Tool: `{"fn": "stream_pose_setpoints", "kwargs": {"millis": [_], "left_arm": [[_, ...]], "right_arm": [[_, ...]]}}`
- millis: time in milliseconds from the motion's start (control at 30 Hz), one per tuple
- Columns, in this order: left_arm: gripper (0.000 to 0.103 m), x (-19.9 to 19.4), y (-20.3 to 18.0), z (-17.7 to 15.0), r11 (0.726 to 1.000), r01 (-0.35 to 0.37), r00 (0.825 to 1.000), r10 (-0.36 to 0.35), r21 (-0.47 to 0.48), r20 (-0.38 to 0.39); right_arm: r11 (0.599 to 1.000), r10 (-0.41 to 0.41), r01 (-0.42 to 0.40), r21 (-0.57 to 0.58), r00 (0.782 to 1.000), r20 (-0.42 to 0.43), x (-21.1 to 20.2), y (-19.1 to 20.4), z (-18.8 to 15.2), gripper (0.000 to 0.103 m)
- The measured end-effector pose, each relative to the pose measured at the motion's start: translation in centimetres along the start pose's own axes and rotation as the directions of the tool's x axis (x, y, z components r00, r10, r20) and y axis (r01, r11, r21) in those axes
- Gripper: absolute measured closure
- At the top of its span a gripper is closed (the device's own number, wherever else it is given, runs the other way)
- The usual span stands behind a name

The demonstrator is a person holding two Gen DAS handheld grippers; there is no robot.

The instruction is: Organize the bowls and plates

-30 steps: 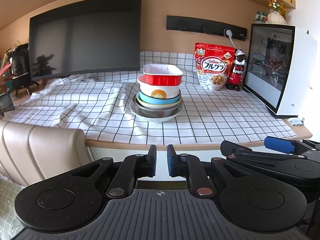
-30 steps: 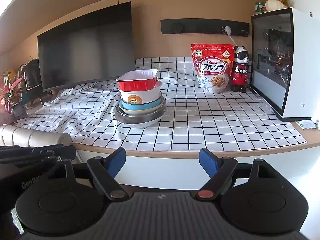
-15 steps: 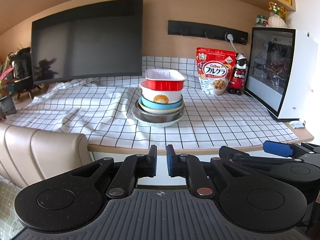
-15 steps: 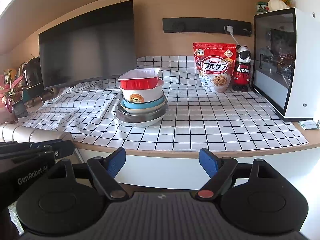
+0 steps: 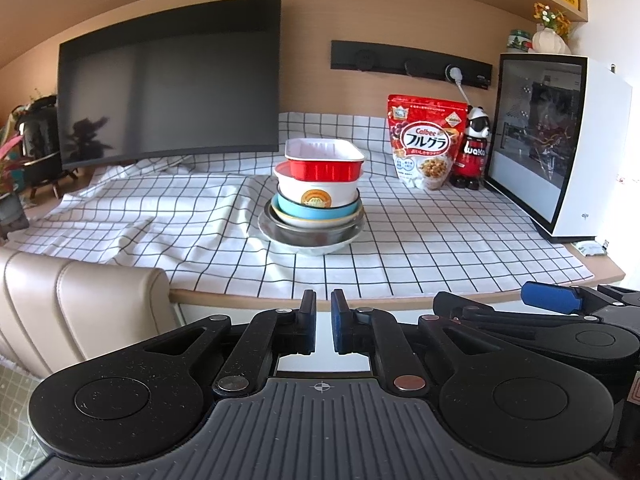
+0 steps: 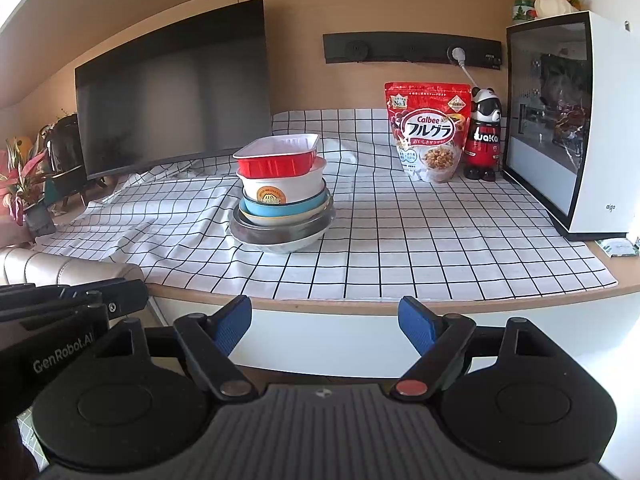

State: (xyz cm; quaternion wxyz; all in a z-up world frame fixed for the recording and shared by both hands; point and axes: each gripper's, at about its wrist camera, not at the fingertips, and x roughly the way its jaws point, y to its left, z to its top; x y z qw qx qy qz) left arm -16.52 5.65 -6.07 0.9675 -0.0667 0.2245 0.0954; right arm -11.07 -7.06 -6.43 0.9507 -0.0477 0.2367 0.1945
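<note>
A stack of dishes [image 5: 316, 196] is sitting mid-counter on the checked cloth [image 5: 420, 240], red tray [image 5: 324, 160] topping white bowl [image 5: 316, 194], blue bowl and steel plates, nested big-to-small so probably stable. Left gripper [image 5: 323, 326] is hanging short of the counter [image 6: 400, 305], fingers nearly together, holding nothing; right gripper [image 6: 325, 322] is hovering spread wide, likely readying for the tray.

A wrinkled white cloth [image 5: 400, 248] with a black grid covers the wooden table [image 5: 240, 300]. The bottom bowl [image 5: 308, 240] of the stack is dull grey metal; above it sit glossy glazed bowls and a shiny red tray [image 5: 325, 160] with a ribbed wall. The cereal bag [image 6: 428, 132] is glossy plastic. The screen [image 5: 168, 80] looks matt black.
</note>
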Motion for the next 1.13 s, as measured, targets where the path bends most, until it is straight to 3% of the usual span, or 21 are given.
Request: {"fn": "stream_pose_setpoints", "kwargs": {"millis": [767,1133], "left_arm": [[0.093,0.1,0.1,0.1,1.000,-0.002,1.000,0.002,-0.005,0.000],[0.093,1.9,0.3,0.5,0.999,-0.023,0.999,0.022,-0.022,-0.027]], "right_arm": [[1.000,0.000,0.000,0.001,1.000,-0.002,0.1,0.2,0.0,0.022],[1.000,0.013,-0.013,-0.003,1.000,-0.024,1.8,0.1,0.4,0.022]]}}
